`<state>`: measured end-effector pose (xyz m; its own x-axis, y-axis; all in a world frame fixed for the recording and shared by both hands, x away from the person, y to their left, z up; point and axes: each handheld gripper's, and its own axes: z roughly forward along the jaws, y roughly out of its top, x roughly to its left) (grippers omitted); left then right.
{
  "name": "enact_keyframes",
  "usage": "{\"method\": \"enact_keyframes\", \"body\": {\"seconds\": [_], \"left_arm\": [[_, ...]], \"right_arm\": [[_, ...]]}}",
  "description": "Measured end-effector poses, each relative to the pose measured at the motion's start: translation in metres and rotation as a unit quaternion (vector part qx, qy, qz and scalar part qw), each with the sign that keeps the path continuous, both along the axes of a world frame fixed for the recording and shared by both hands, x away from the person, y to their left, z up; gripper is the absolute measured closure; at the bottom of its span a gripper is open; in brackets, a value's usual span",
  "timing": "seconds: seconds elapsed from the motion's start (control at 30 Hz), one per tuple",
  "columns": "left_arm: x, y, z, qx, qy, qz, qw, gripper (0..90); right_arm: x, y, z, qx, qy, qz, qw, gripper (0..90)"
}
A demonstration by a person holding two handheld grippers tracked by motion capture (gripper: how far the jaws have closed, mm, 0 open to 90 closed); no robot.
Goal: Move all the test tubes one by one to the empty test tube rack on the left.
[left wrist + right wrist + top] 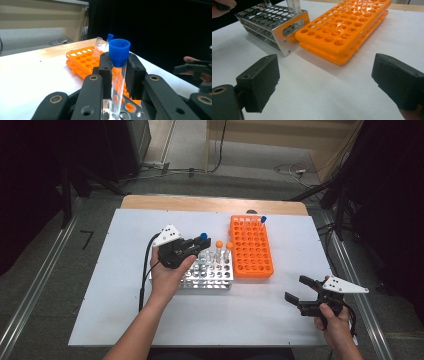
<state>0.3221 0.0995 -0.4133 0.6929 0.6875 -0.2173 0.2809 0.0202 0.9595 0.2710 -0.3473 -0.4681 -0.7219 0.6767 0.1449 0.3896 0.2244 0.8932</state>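
In the high view, the left tongs hung over the far-left part of the metal rack, pinching a blue-capped tube just under its cap. Two orange-capped tubes stood in the rack beside it. The orange rack lay touching the metal one on its right and carried another blue-capped tube at its far edge. The right tongs waited spread and empty over the near-right of the worktop.

In the left gripper view, the pads pressed on the clear tube from both sides; it stood upright, its blue cap above the pads and its lower end over the metal rack's holes.

In the right gripper view, the jaws stood wide apart with bare worktop between them, both racks beyond.

The step in hand looked like moving the tube from the metal rack toward the orange one. The next move would call for carrying it rightward, upright, and centring it over a free hole before lowering.
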Motion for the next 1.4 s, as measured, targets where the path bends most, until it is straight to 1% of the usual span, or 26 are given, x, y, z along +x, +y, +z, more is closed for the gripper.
{"method": "enact_keyframes", "body": {"seconds": [0.1, 0.27, 0.47, 0.63, 0.77, 0.83, 1.0, 1.07, 1.17, 1.23, 1.33, 1.4], "left_arm": [[0.004, -0.001, -0.001, 0.004, -0.007, 0.007, 0.9999, 77.4], [0.011, -0.006, -0.004, 0.007, -0.013, 0.02, 0.9997, 77.4], [0.018, -0.01, -0.011, 0.018, -0.01, 0.037, 0.9991, 77.4], [0.023, -0.012, -0.015, 0.023, -0.006, 0.046, 0.9987, 77.4], [0.024, -0.013, -0.017, 0.027, -0.004, 0.045, 0.9986, 77.4], [0.025, -0.014, -0.018, 0.034, -0.005, 0.042, 0.9985, 77.4], [0.027, -0.017, -0.021, 0.046, 0.008, 0.038, 0.9982, 77.4], [0.027, -0.019, -0.02, 0.057, 0.01, 0.039, 0.9976, 77.3], [0.028, -0.023, -0.02, 0.075, 0.02, 0.033, 0.9964, 76.8], [0.027, -0.025, -0.021, 0.085, 0.023, 0.032, 0.9956, 76.7], [0.027, -0.026, -0.021, 0.087, 0.027, 0.032, 0.9953, 76.3], [0.028, -0.025, -0.021, 0.088, 0.032, 0.037, 0.9949, 76.1]], "right_arm": [[-0.002, -0.003, -0.001, 0.001, 0.001, -0.005, 1.0, 6.4], [-0.006, -0.008, -0.002, 0.0, 0.002, -0.011, 0.9999, 6.4], [-0.011, -0.013, -0.003, 0.0, 0.004, -0.018, 0.9998, 6.4], [-0.014, -0.015, -0.003, -0.001, 0.004, -0.022, 0.9997, 6.4], [-0.014, -0.015, -0.004, -0.001, 0.006, -0.022, 0.9998, 6.4], [-0.014, -0.015, -0.004, -0.001, 0.006, -0.021, 0.9998, 6.4], [-0.013, -0.013, -0.004, -0.002, 0.007, -0.021, 0.9998, 6.5], [-0.013, -0.013, -0.005, -0.001, 0.008, -0.02, 0.9998, 6.5], [-0.013, -0.013, -0.005, -0.002, 0.008, -0.021, 0.9997, 6.4], [-0.013, -0.013, -0.005, -0.002, 0.01, -0.022, 0.9997, 6.5], [-0.013, -0.013, -0.005, -0.002, 0.008, -0.021, 0.9997, 6.5], [-0.013, -0.013, -0.005, -0.002, 0.008, -0.022, 0.9997, 6.5]]}}
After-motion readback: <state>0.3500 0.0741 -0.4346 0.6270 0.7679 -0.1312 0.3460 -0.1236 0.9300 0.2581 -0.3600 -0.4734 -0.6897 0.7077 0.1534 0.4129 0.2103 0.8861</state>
